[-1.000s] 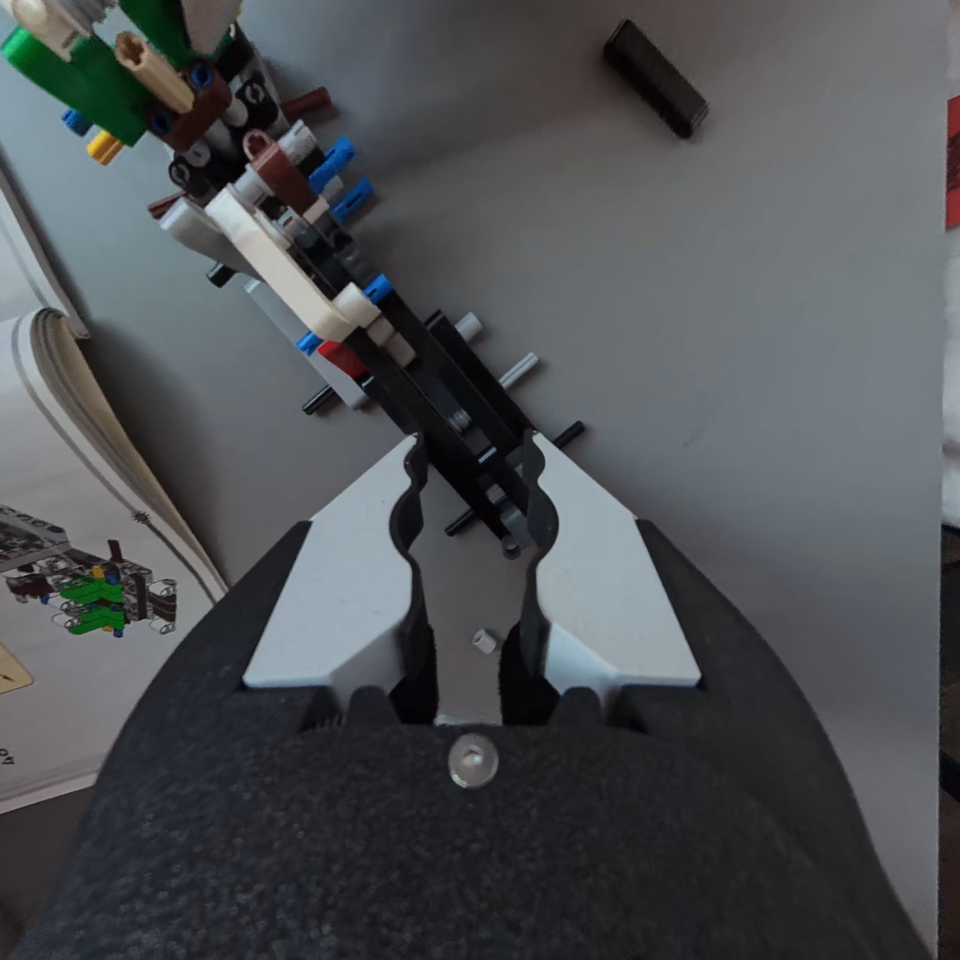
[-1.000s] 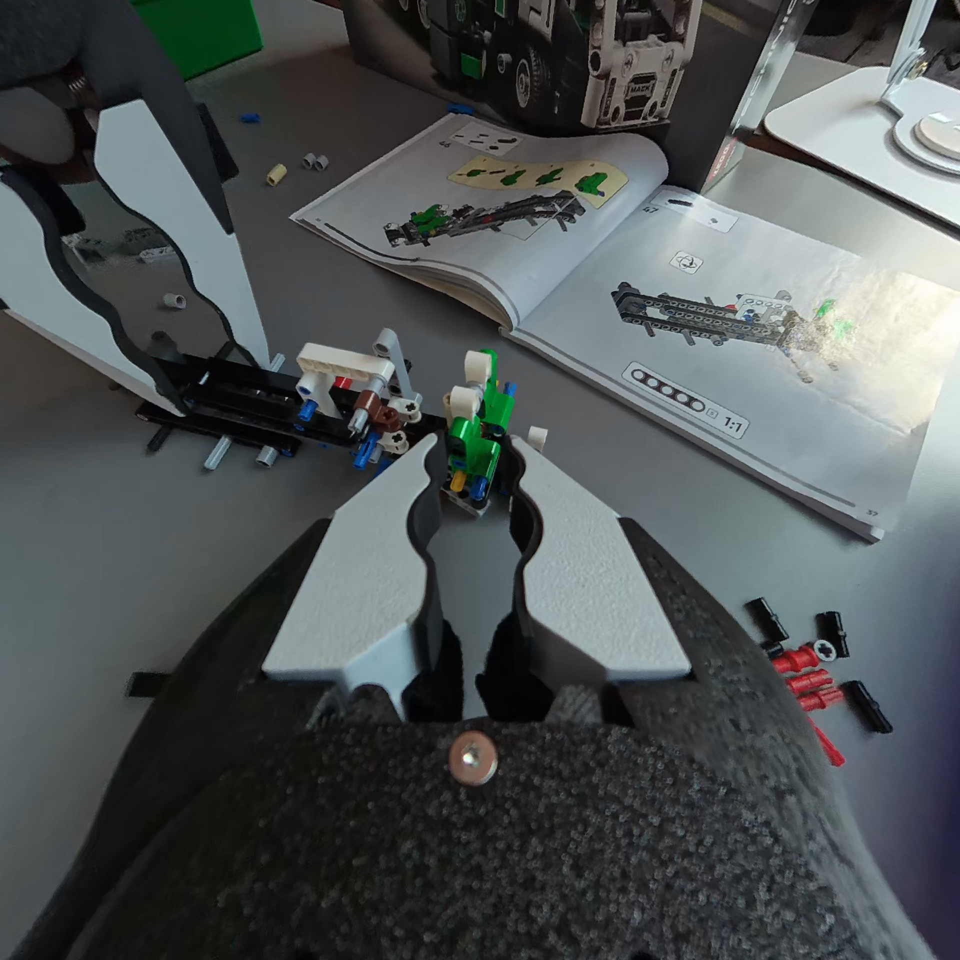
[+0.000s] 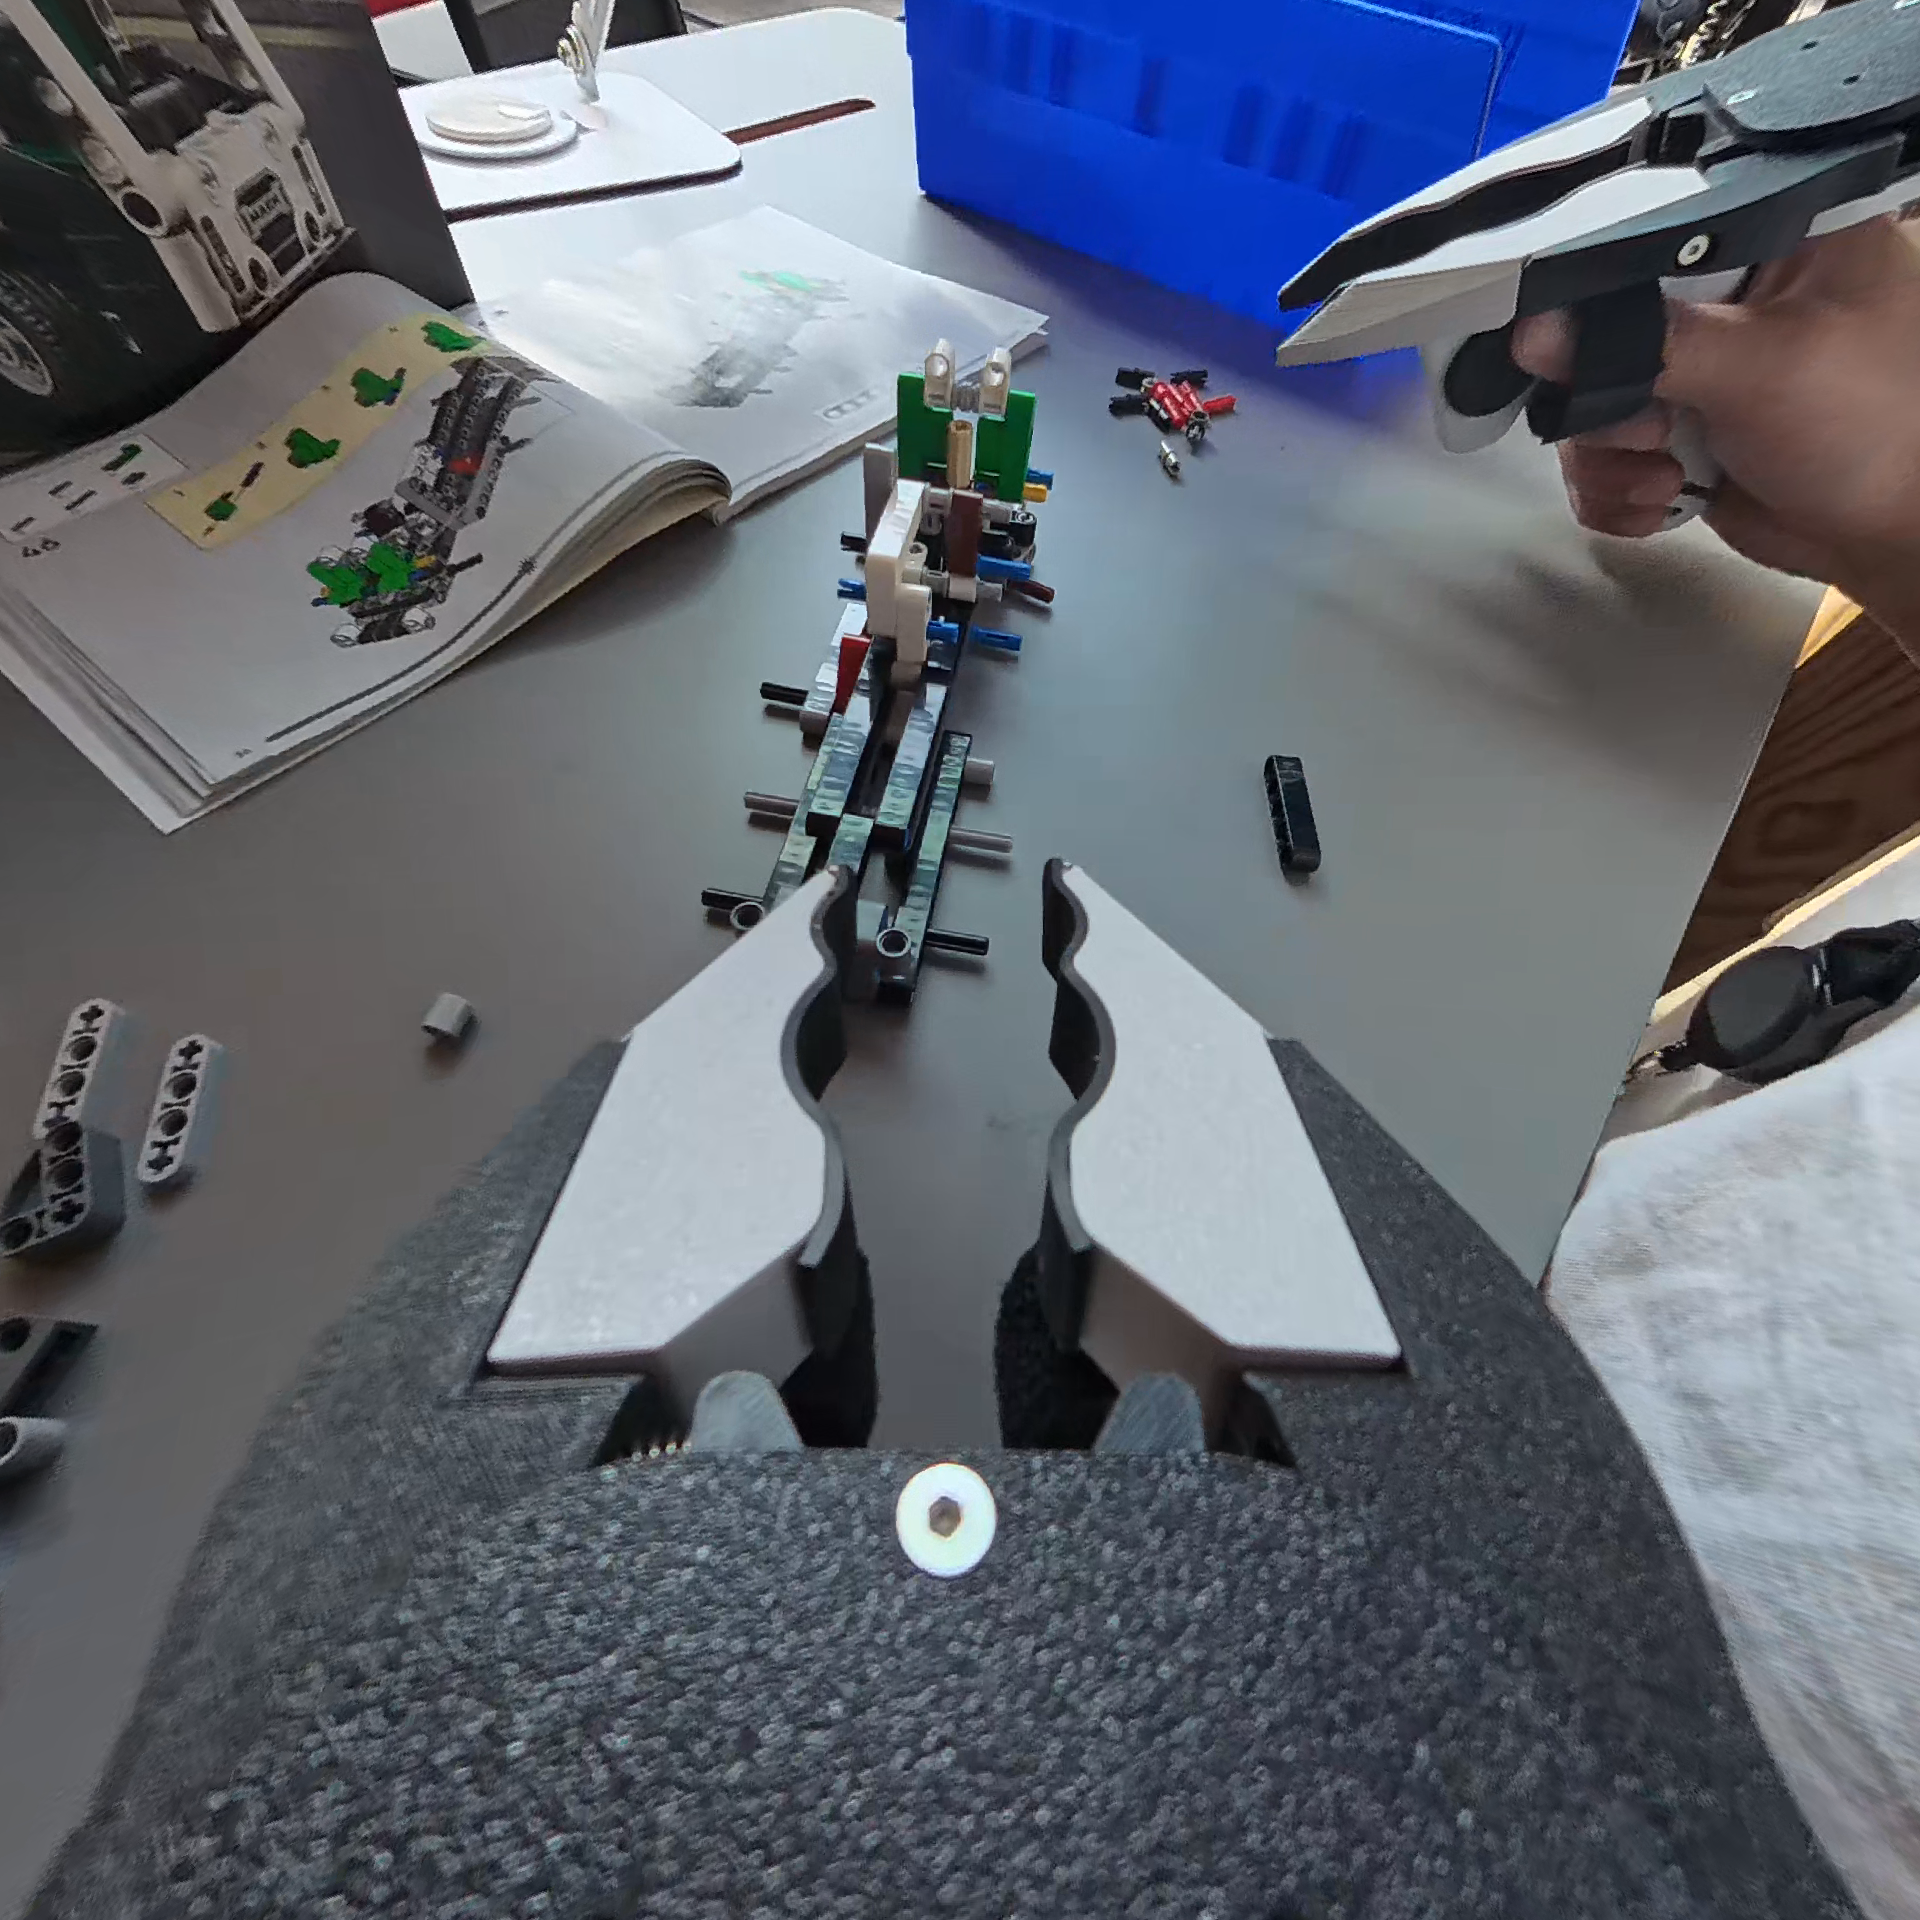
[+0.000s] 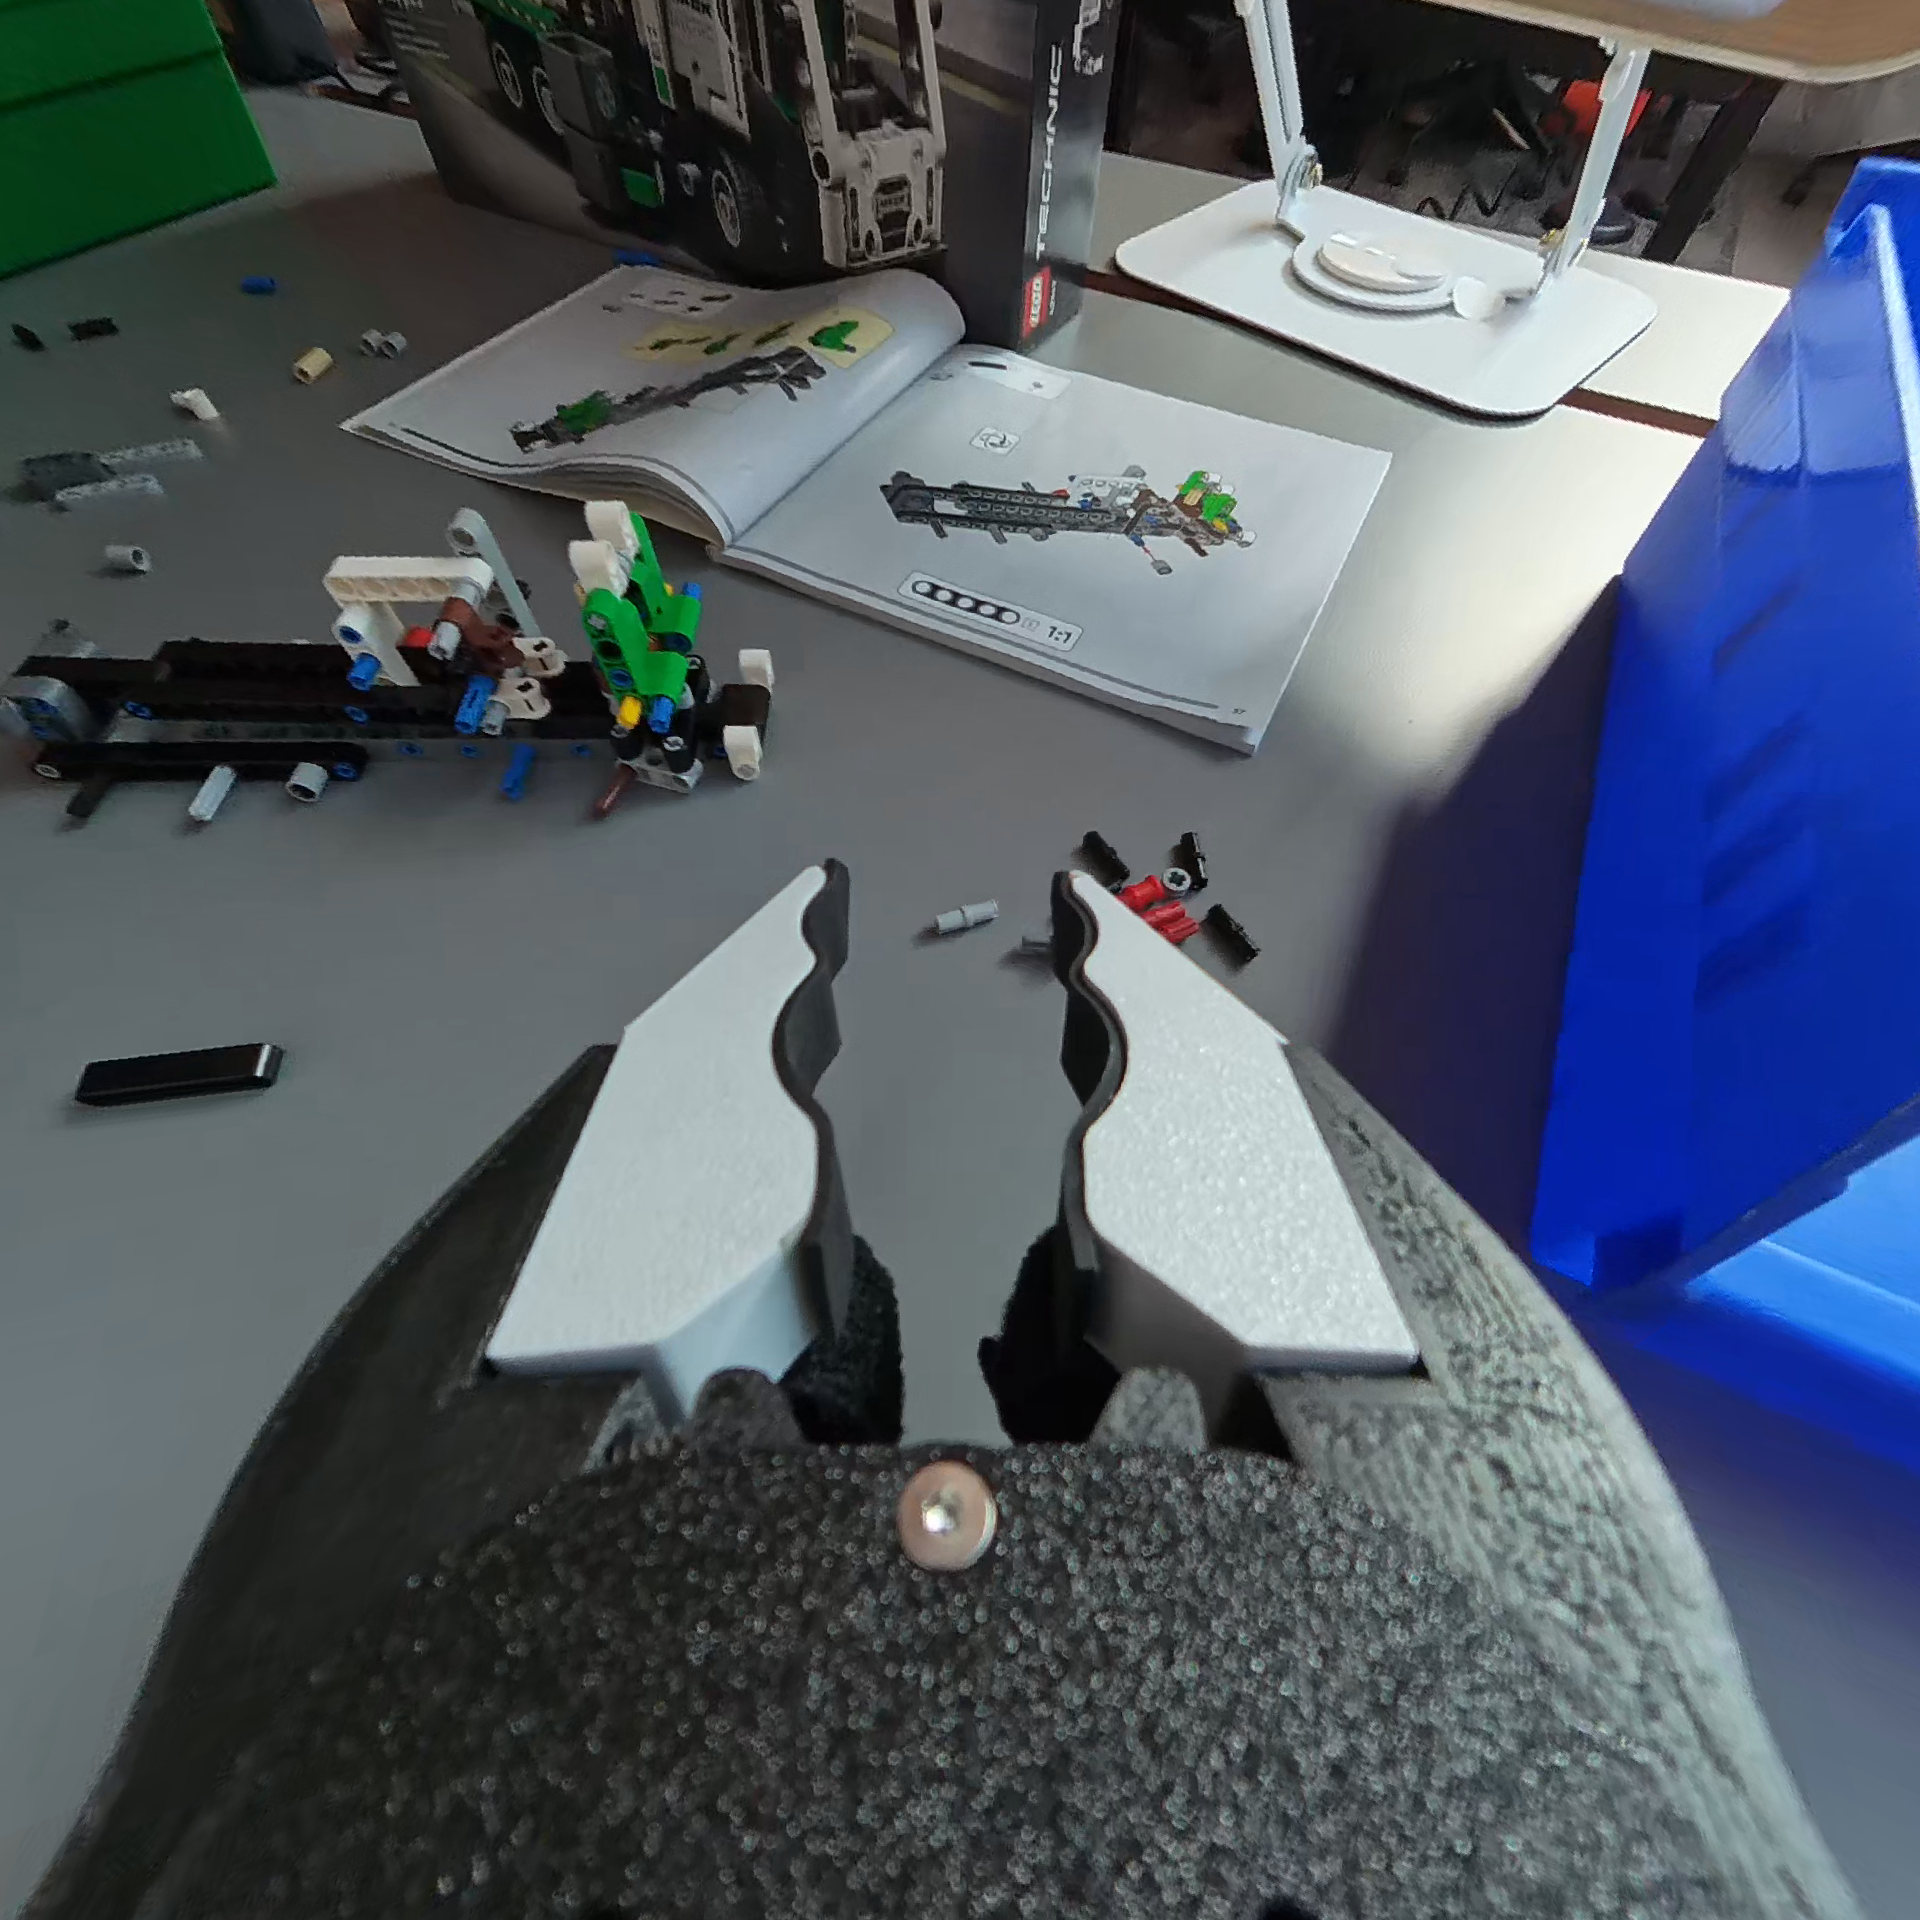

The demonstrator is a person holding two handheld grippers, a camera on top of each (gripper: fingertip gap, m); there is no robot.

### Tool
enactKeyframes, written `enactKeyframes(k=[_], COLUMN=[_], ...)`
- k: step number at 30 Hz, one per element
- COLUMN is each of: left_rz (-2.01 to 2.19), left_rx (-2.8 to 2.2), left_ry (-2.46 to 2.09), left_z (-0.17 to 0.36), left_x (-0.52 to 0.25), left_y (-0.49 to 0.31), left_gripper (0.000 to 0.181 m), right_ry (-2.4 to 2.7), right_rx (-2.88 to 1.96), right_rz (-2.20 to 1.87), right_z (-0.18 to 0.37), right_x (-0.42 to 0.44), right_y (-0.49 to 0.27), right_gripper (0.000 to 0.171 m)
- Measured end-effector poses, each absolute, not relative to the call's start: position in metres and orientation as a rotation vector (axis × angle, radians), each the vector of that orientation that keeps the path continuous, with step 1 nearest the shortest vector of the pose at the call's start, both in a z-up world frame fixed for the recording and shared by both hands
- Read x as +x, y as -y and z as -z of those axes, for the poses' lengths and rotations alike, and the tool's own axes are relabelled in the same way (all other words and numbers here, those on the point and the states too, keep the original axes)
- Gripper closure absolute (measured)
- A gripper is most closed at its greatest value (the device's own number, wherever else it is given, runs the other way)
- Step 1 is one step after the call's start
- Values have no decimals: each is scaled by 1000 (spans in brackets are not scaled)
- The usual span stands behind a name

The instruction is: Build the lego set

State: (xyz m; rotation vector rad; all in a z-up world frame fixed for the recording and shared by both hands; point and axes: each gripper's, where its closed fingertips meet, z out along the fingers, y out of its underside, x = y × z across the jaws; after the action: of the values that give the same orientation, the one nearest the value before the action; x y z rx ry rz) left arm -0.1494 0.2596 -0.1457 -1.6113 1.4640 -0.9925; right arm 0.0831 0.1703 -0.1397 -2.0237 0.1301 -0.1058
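A: Start with the left wrist view. What is the left claw [image 3: 940,883] doing?

B: It is released, the two fingers spread with nothing between them. The near end of the long lego chassis [image 3: 894,790] lies on the grey bench [image 3: 1455,727] just ahead of the tips, close to the left finger, and I cannot tell whether it touches.

A: And the rest of that view?

B: The chassis runs away from the camera, black beams near, white and green parts at the far end. A loose black beam [image 3: 1291,812] lies to its right, well apart. A small grey bush [image 3: 449,1014] and grey liftarms [image 3: 125,1101] sit to the left. The open instruction booklet [image 3: 416,499] lies far left, a blue bin [image 3: 1195,156] behind. The right claw [image 3: 1309,322] is held up in a hand [image 3: 1766,447] at upper right, above the bench.

A: Now the right wrist view.

B: The right claw [image 4: 948,883] is released too, empty. A small grey pin [image 4: 966,916] lies on the bench between the tips, farther off. A cluster of red and black pins [image 4: 1169,899] sits just beside the right finger. The chassis [image 4: 395,696] lies to the left, well apart, and the black beam [image 4: 179,1072] nearer left. The booklet [image 4: 1039,540], the set's box [image 4: 748,135] and the blue bin [image 4: 1766,727] stand beyond and to the right.
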Motion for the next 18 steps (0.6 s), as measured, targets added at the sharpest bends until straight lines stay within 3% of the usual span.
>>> enactKeyframes(k=[18], left_rz=[916], left_rx=[-1717], left_ry=[-1474], left_z=[161], left_x=[-147], left_y=[-268], left_gripper=[152], right_ry=[-147], right_rx=[-2128], right_rz=[27], right_z=[164], right_x=[90], right_y=[-176], right_gripper=[132])
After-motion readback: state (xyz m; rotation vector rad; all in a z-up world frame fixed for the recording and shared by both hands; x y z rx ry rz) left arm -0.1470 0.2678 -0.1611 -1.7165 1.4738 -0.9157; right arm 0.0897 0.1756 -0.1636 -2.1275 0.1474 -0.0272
